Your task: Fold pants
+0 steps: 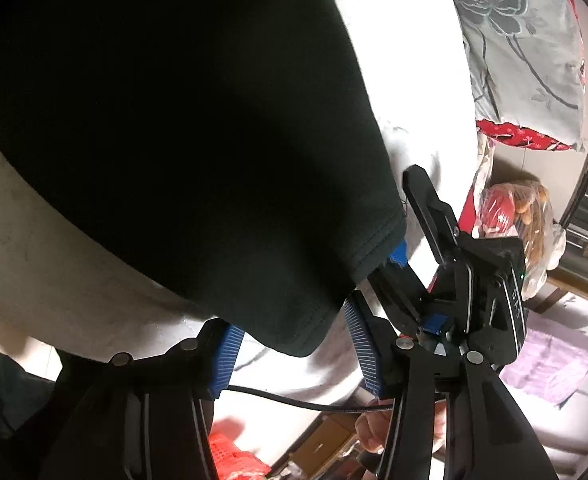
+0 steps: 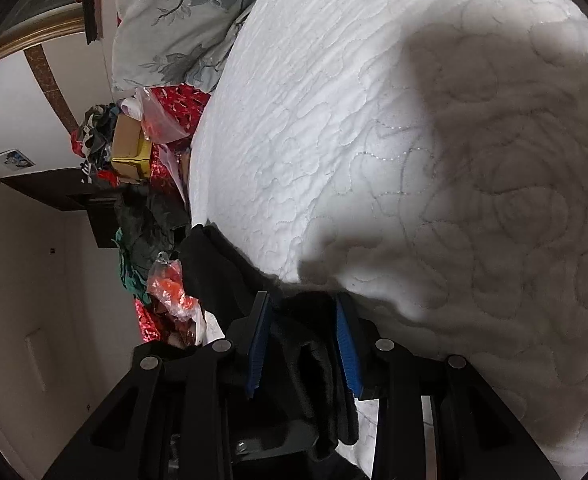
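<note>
The black pants [image 1: 166,128] fill the upper left of the left wrist view, lifted over the white quilted bed [image 1: 405,60]. A stitched hem corner hangs down between the blue pads [image 1: 228,360] of my left gripper [image 1: 294,350]. The jaws stand apart, with daylight beside the cloth. My right gripper [image 1: 403,224] grips the same hem edge a little further right. In the right wrist view, bunched black pants fabric [image 2: 305,344] sits pinched between the pads of the right gripper [image 2: 303,342], and more of it trails left off the bed [image 2: 373,140].
A grey floral pillow [image 1: 525,48] and red cloth [image 1: 513,136] lie at the head of the bed. Plastic bags [image 1: 525,216], a cardboard box [image 2: 128,140] and piled clothes [image 2: 146,236] crowd the bedside. A hand [image 1: 373,428] shows below the left gripper.
</note>
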The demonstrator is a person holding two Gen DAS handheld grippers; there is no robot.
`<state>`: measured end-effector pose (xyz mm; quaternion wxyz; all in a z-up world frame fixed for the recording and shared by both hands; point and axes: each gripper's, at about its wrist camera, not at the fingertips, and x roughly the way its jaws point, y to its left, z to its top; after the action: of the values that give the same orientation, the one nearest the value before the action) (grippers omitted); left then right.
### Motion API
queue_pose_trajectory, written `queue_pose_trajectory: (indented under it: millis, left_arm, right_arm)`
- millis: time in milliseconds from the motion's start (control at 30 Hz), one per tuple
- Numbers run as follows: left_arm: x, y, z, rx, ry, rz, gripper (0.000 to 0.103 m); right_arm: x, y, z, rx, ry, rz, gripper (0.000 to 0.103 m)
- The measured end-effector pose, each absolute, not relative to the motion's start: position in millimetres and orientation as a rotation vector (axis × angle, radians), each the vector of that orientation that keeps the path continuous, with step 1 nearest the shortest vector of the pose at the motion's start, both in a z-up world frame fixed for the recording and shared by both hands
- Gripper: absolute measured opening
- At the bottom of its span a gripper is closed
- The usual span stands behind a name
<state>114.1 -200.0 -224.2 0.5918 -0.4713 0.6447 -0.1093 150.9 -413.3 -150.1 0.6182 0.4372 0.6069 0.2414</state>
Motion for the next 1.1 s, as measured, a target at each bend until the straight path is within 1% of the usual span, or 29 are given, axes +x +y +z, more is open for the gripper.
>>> queue_pose_trajectory:
  millis: [33, 133, 200, 267, 300, 367, 567, 667, 700, 767, 833, 867, 967, 1033, 1067, 1100]
  left_arm:
    - [114.3, -200.9, -224.0, -1.095, 1.493, -0.257, 0.055]
    - [116.3, -205.9, -222.9, -1.072, 1.488, -0.262, 0.06]
    - [119.3, -210.2, -220.5, -1.047, 1.488, -0.28, 0.059]
    - [120.4, -212.5, -219.2, -1.016, 1.491, -0.3, 0.04]
    - [120.2, -212.3, -222.4, -1.012, 1.504, -0.317, 0.024]
    - [124.2, -210.9, -227.9, -1.044, 1.516, -0.319, 0.02]
    - [129.5, -209.2, -232.8, -1.056, 1.523, -0.343, 0.019]
    - [135.2, -209.0, -238.3, -1.075, 1.535, -0.354, 0.019]
    - [136.6, -208.0, -239.8, -1.084, 1.538, -0.359, 0.019]
    - [140.3, -208.2, -244.0, -1.103, 1.548, -0.368, 0.019]
    - [143.4, -206.6, -249.2, -1.129, 1.555, -0.382, 0.019]
    - [144.1, -206.1, -251.0, -1.136, 1.557, -0.387, 0.019]
    - [148.2, -204.7, -257.0, -1.171, 1.565, -0.398, 0.019]
    - [152.5, -205.2, -260.7, -1.187, 1.572, -0.403, 0.019]
    - [154.2, -205.3, -261.3, -1.192, 1.575, -0.405, 0.02]
    - [156.9, -205.7, -262.1, -1.196, 1.58, -0.408, 0.02]
  right_arm:
    - [149.5, -415.8, -151.0, 1.024, 1.393, 0.556, 0.032]
    - [148.5, -417.1, -152.3, 1.045, 1.387, 0.555, 0.033]
    - [147.9, -417.5, -152.9, 1.055, 1.386, 0.55, 0.033]
    - [147.8, -417.4, -153.2, 1.065, 1.384, 0.546, 0.033]
    - [147.5, -417.5, -153.3, 1.07, 1.382, 0.543, 0.033]
    - [146.8, -418.0, -153.7, 1.076, 1.379, 0.538, 0.033]
    - [144.1, -415.1, -153.2, 1.069, 1.392, 0.535, 0.033]
    - [143.9, -407.3, -144.7, 0.966, 1.397, 0.517, 0.029]
    - [143.4, -405.2, -142.1, 0.944, 1.4, 0.514, 0.029]
    - [140.4, -408.5, -140.3, 0.98, 1.403, 0.496, 0.032]
    - [137.0, -412.1, -141.8, 1.003, 1.402, 0.493, 0.04]
    - [135.6, -412.7, -141.8, 1.008, 1.396, 0.507, 0.042]
    - [134.2, -406.8, -136.7, 0.938, 1.37, 0.516, 0.041]
    - [136.5, -397.1, -131.1, 0.829, 1.365, 0.503, 0.037]
    - [137.9, -392.4, -127.6, 0.772, 1.365, 0.493, 0.025]
    - [139.4, -387.4, -124.5, 0.699, 1.368, 0.47, 0.015]
